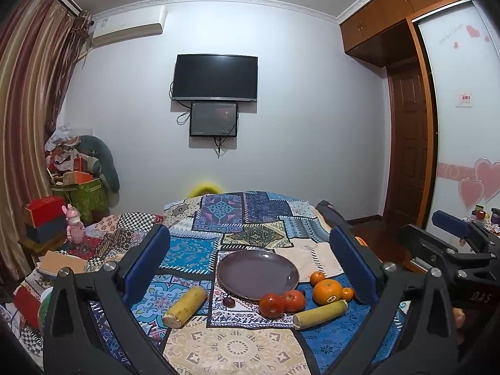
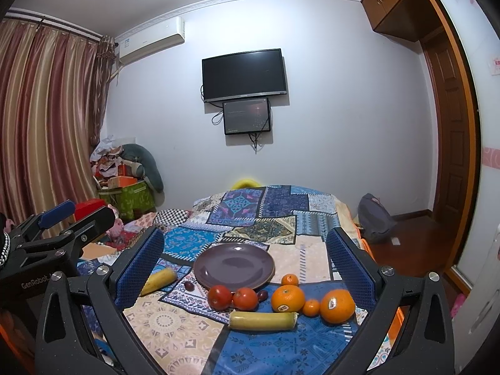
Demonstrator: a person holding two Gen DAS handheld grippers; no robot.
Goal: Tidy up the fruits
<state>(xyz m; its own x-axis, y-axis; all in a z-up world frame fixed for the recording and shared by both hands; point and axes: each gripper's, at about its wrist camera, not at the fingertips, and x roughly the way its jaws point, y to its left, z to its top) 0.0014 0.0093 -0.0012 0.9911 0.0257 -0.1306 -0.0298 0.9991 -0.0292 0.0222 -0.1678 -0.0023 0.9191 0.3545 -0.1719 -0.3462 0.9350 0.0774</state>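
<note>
Hovering above the patchwork bedspread [image 2: 175, 318], both tools are spread wide with nothing between their pads, so I judge the task to be at its very start: no fruit has yet reached the purple plate [image 2: 233, 265], which lies bare straight ahead of both. The left gripper [image 1: 250, 262] frames that plate and the fruit just this side of it; the right gripper [image 2: 245, 268] does likewise and can be seen off to the left one's right.

Nearest the right tool's tips lies a yellow banana piece [image 2: 264, 321], with a second banana piece [image 1: 185, 306] towards the left tool's left finger. Beyond sit two large oranges [image 2: 337, 306], two red tomatoes [image 2: 220, 297] touching one another by the plate's near rim, small tangerines [image 2: 290, 280], and dark plums [image 2: 189, 285].

The next move probably calls for lowering one tool over a single fruit, straddling it cleanly, and closing gently, since round fruit rolls on soft bedding.
</note>
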